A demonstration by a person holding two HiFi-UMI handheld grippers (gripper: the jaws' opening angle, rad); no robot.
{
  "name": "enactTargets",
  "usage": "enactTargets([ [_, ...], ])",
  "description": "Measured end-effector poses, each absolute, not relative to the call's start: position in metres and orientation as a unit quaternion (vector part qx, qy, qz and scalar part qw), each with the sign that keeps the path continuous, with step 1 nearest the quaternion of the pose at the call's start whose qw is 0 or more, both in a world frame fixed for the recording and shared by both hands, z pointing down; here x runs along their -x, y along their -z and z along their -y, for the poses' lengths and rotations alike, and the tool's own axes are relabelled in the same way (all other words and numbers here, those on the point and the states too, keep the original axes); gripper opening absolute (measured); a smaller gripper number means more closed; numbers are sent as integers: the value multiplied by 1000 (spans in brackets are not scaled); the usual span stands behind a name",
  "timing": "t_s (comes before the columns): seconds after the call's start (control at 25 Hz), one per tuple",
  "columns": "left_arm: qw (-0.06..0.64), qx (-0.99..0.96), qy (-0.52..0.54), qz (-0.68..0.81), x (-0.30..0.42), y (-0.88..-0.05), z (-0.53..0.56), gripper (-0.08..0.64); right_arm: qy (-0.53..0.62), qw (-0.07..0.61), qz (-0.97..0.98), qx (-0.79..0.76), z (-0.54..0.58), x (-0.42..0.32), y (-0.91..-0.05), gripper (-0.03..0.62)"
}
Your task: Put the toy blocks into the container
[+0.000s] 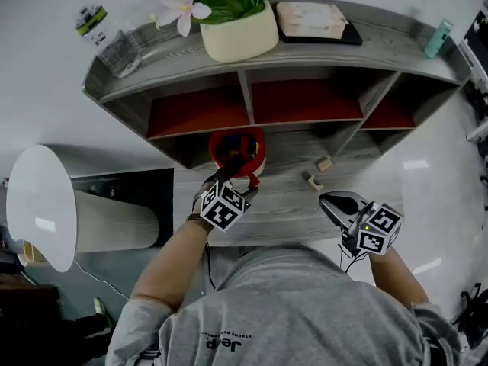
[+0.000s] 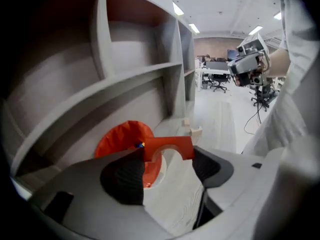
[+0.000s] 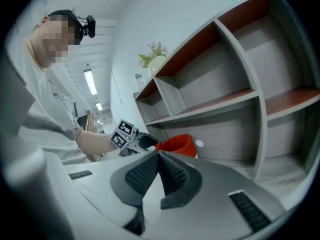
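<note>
Red plastic, both of them: the arch-shaped toy block (image 2: 167, 145) is clamped across its width between the jaws of the left hand-held gripper (image 2: 168, 159), held clear of the grey wood-grain bench (image 1: 290, 204); the round red container (image 1: 237, 151) stands just beyond it on the bench, at the foot of the grey shelf unit (image 1: 381, 59), with a few coloured pieces showing inside. The step in hand looks like the carry: the arch block is picked up but not yet over the container's mouth; the next move would call for a short reach forward until the block hangs above the rim, then parting the jaws to let it drop. The right hand-held gripper (image 3: 160, 159) has its jaws pressed together on nothing and hangs off to the side, well apart from the container; two small pale wooden blocks (image 1: 325, 164) lie on the bench between it and the shelf unit, likely next in turn. Room looks tight overhead: the lowest shelf board (image 2: 100, 99) overhangs the container, so the approach is probably best made low and from the front; the bench to the right lies open, and its near edge runs close to the person's body.
</note>
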State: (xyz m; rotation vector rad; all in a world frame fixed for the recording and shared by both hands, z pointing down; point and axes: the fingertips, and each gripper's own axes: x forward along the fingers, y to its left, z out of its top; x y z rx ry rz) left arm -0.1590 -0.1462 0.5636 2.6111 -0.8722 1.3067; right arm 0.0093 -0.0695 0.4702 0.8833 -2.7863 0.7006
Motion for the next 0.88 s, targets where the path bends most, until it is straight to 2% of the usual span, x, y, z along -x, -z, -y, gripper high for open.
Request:
enactTargets([
  [0.32,16,-841,-425,336,195,-500,197,336,-199,58,936,-283,90,3,-441,5],
  [0.88,36,-833,-419,360,201,-510,231,341,-202,64,931,-299,99,-8,-440,5],
])
